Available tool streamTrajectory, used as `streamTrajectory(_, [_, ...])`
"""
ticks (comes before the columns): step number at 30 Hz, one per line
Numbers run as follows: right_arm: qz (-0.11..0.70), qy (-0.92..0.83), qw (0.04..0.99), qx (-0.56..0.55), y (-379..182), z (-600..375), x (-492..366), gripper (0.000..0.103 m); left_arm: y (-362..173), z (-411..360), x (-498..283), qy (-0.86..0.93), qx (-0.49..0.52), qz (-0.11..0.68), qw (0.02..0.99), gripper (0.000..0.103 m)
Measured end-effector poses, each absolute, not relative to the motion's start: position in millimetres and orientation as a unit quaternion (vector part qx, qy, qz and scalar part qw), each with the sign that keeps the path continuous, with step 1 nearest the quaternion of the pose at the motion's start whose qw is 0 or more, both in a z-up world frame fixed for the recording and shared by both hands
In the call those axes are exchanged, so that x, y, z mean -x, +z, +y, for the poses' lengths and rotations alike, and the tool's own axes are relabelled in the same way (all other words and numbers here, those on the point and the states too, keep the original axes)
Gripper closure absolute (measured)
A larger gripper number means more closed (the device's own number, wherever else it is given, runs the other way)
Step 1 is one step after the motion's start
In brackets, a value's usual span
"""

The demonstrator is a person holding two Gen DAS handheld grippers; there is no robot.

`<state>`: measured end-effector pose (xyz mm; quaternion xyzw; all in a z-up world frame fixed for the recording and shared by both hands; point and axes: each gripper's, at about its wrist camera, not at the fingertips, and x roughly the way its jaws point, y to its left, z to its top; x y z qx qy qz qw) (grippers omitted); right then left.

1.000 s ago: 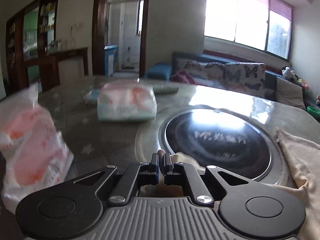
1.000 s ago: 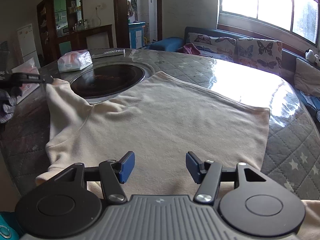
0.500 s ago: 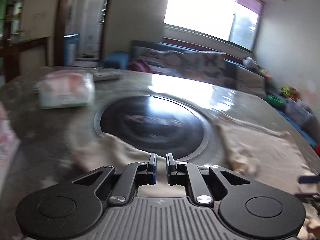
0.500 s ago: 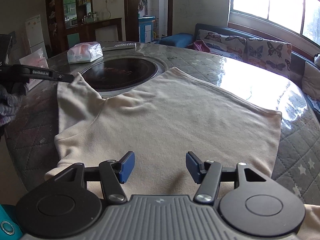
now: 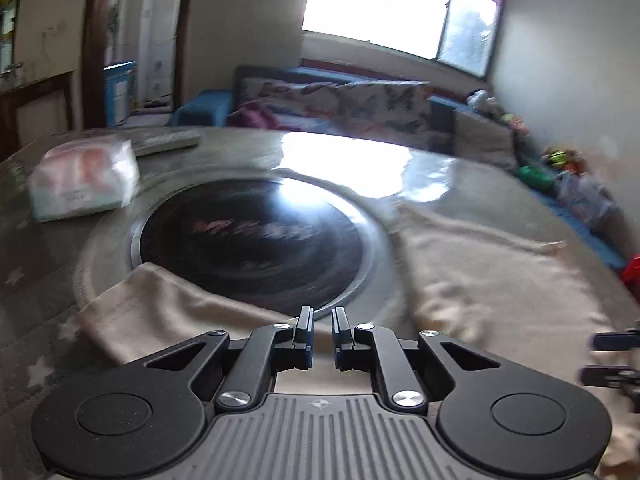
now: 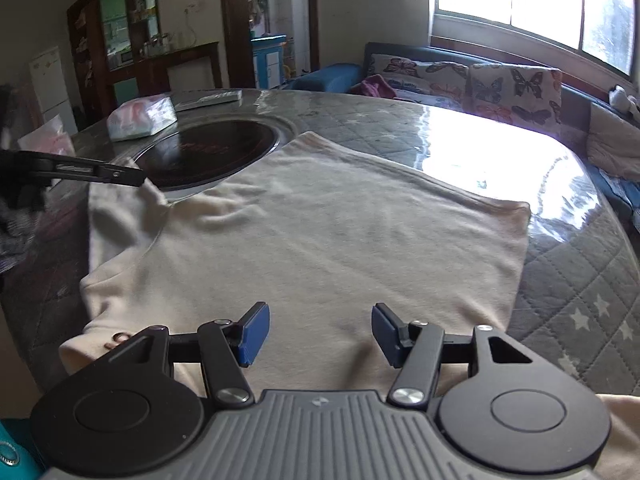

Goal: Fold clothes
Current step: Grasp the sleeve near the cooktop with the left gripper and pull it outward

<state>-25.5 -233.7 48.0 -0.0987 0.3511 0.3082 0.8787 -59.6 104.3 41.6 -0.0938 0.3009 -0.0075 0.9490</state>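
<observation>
The right gripper (image 6: 320, 334) hovers spread wide over the cream shirt (image 6: 320, 240) lying flat on the table (image 6: 580, 280). The left gripper (image 5: 321, 334), fingers slightly parted, sits at the sleeve (image 5: 160, 304). Writing on the tissue pack (image 6: 142, 117) and hob (image 6: 208, 152) is unreadable.

A cream T-shirt (image 6: 320, 240) lies spread nearly flat on the round table, hem to the right, left sleeve apparently lifted slightly at its tip near the dark inset.
</observation>
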Motion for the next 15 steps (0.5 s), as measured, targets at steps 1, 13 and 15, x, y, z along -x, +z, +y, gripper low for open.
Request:
streamTrajectory(1, [0.352, 0.303, 0.881, 0.092, 48, -237, 21, 0.045, 45, 94, 59, -0.031, 0.094, 0.298, 0.949, 0.092])
streamTrajectory(13, [0.356, 0.239, 0.901, 0.070, 45, -273, -12, 0.045, 16, 53, 25, -0.085, 0.074, 0.346, 0.932, 0.091])
streamTrajectory(15, [0.353, 0.224, 0.906, 0.066, 49, -285, -8, 0.045, 15, 53, 28, -0.086, 0.069, 0.343, 0.933, 0.091])
